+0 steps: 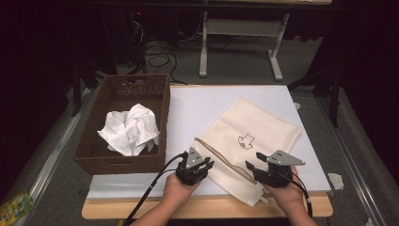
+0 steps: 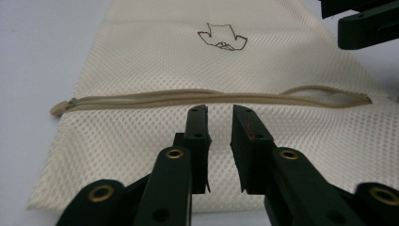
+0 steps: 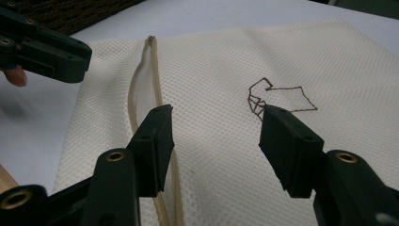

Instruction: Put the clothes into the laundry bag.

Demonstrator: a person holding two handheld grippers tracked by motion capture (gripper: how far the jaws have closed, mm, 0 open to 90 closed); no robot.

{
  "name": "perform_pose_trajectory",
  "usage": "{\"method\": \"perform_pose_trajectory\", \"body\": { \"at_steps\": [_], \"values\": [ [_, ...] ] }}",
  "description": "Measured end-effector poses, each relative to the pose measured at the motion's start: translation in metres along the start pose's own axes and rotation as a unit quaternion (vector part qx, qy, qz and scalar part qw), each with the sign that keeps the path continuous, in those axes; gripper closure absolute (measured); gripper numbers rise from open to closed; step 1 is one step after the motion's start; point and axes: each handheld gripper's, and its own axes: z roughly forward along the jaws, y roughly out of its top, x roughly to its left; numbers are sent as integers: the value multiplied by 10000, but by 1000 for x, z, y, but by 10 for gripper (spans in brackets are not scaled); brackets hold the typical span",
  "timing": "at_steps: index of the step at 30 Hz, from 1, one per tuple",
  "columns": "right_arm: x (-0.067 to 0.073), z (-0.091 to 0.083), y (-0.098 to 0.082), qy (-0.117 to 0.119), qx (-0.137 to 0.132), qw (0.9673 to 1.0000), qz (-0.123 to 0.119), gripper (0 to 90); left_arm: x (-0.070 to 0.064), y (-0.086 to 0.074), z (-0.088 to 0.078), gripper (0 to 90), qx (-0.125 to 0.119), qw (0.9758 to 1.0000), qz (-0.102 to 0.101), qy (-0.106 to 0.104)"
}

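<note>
A cream mesh bag with a brown line drawing lies flat on the white mat. Its tan zipper runs along the near left edge. My left gripper hovers at the bag's left corner. In the left gripper view its jaws stand a narrow gap apart just short of the zipper, with nothing between them. My right gripper is over the bag's near end. Its jaws are wide open, with the zipper by the left jaw and the drawing beyond.
A brown wicker basket stands at the left of the mat and holds crumpled white cloth. The table's wooden front edge runs below my hands. A small white scrap lies at the mat's right corner.
</note>
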Motion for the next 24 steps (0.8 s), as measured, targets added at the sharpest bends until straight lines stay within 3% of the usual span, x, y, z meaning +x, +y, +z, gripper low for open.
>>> {"method": "perform_pose_trajectory", "body": {
  "at_steps": [2, 3, 4, 5, 8, 9, 10, 13, 14, 19, 24],
  "values": [
    [-2, 1, -2, 58, 24, 10000, 65, 465, -3, 5, 2, 814, 27, 9999, 141, 44],
    [-2, 1, -4, 106, 74, 9999, 73, 471, -5, 11, 3, 872, -128, 9996, 206, 124],
    [-2, 1, -4, 106, 74, 9999, 73, 471, -5, 11, 3, 900, -128, 9996, 206, 124],
    [-2, 2, -5, 99, 55, 9999, 35, 471, -6, 16, 6, 900, -293, 9991, 244, 182],
    [-2, 0, -6, 107, 64, 9999, 70, 490, -4, 22, 14, 900, -301, 9994, 105, 129],
    [-2, 0, -5, 114, 57, 9999, 79, 492, -4, 24, 20, 900, -313, 9995, -25, 91],
    [-2, 0, -5, 126, 55, 9999, 76, 503, -5, 24, 23, 900, -295, 9995, -92, 36],
    [1, 6, -7, 199, 160, 9997, 26, 520, -13, 18, 38, 900, 39, 10000, 36, -62],
    [1, 6, -7, 199, 160, 9997, 26, 520, -13, 18, 38, 900, 39, 10000, 36, -62],
    [8, 15, -9, 258, 337, 9990, -143, 546, -16, 6, 48, 900, 229, 9997, -2, 64],
    [11, 20, -11, 322, 476, 9980, -280, 588, -14, 4, 52, 900, 331, 9994, -91, 101]
  ]
}}
